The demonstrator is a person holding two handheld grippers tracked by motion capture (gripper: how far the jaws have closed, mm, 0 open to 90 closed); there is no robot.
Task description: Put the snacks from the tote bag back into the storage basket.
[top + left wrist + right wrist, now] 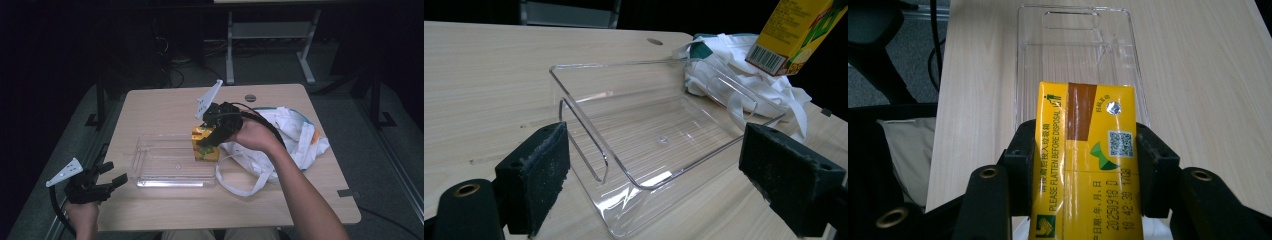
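Note:
A yellow drink carton [204,144] [1085,160] hangs over the right end of a clear plastic tray [170,162], and my right gripper [212,135] [1083,165] is shut on it, one jaw on each side. The carton's barcode corner [796,35] shows at the top right of the left gripper view. The tray [659,145] [1073,55] holds nothing. At the table's front left corner my left gripper [114,174] [654,175] is open, its pads [536,172] spread just short of the tray's near end.
A crumpled white cloth bag [285,137] [734,75] with long straps lies right of the tray. The light wooden table [165,107] has a round cable hole [250,97] at its back edge. A desk frame [270,45] stands on the floor beyond.

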